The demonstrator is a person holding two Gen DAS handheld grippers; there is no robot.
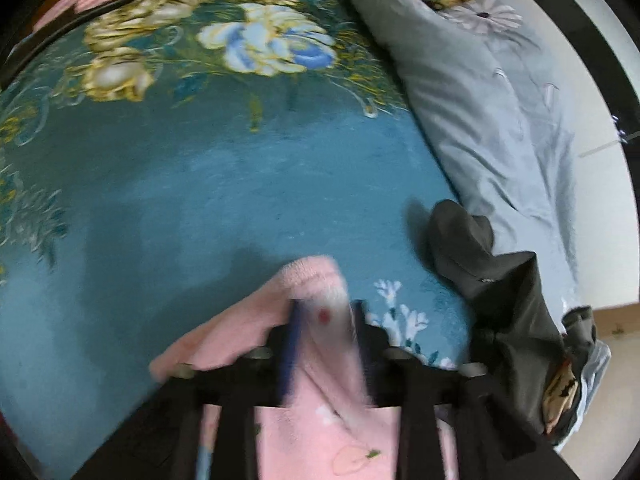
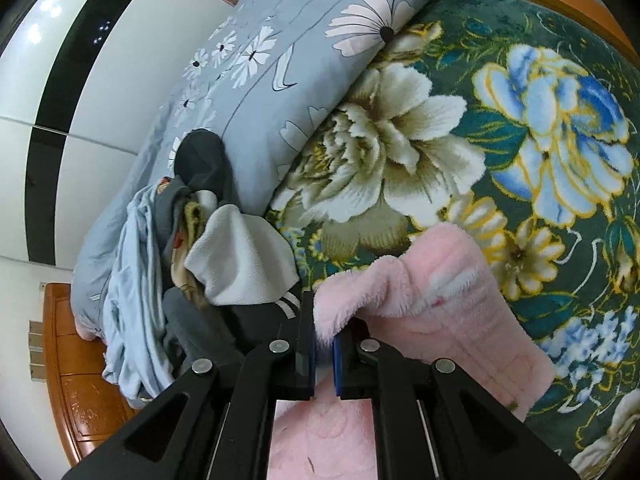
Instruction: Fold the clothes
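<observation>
Holding the pink fuzzy cloth [image 2: 432,300] tight in both your tongs, left tongs [image 1: 326,320], right tongs [image 2: 324,328], above the flowery blanket [image 1: 224,168], clothes pile [image 2: 208,256] nearby.

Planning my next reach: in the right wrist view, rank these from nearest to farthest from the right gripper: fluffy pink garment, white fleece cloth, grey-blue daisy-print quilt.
1. Fluffy pink garment: pinched in the right gripper, draping right.
2. White fleece cloth: just left of the fingers, on the clothes pile.
3. Grey-blue daisy-print quilt: beyond the pile, upper left.
</observation>
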